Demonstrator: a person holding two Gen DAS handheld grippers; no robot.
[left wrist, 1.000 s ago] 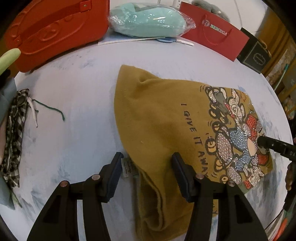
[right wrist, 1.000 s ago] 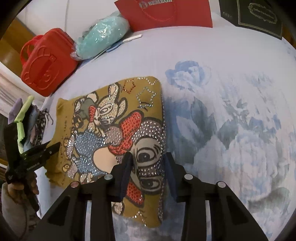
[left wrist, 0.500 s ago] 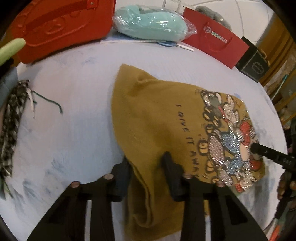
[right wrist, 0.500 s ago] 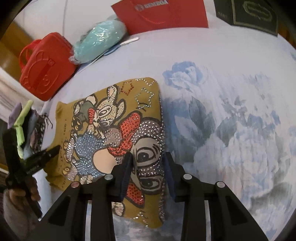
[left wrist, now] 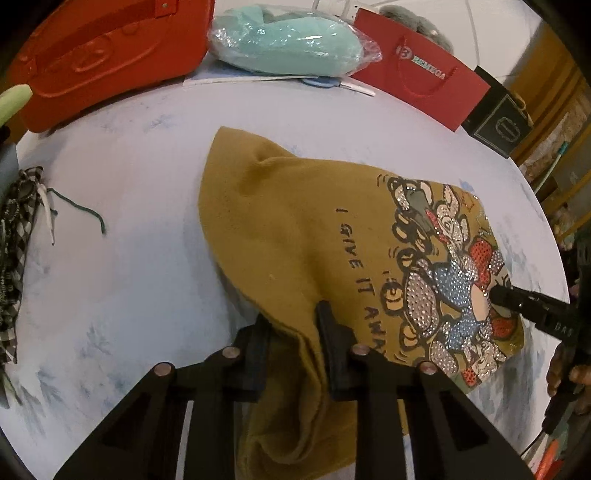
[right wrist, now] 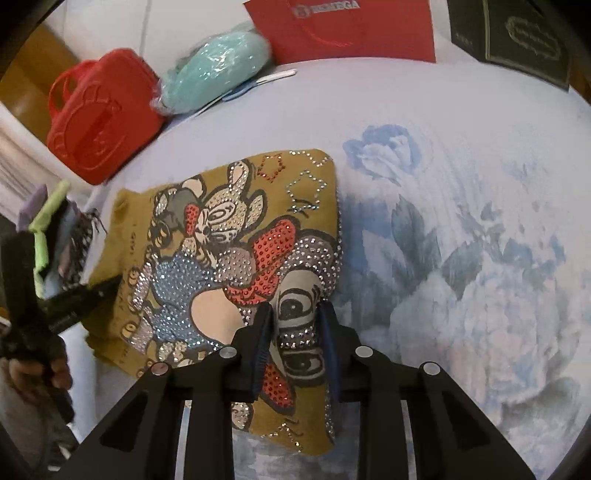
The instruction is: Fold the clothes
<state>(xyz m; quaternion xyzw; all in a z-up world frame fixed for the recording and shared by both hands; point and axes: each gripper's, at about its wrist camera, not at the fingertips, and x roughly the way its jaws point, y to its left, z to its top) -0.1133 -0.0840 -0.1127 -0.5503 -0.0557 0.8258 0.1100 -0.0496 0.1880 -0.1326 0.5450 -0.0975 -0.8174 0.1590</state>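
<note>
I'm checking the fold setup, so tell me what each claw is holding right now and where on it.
Both grip the mustard sweatshirt: the left claw pinches its plain bunched edge, the right claw its rhinestone cartoon end.

Round tabletop (left wrist: 122, 280) with pale blue floral cloth. White wall (left wrist: 495, 33) behind. Wooden furniture (left wrist: 554, 122) at right edge.

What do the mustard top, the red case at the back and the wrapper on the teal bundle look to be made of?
Mustard top: soft matte knit, likely cotton fleece; it creases and bunches, with glinting rhinestones on the cartoon print.
Red case: rigid moulded plastic, semi-gloss, with embossed shapes.
Wrapper on the teal bundle: thin clear plastic film, crinkled, with bright highlights; the contents look like soft fabric, though this is uncertain.
</note>
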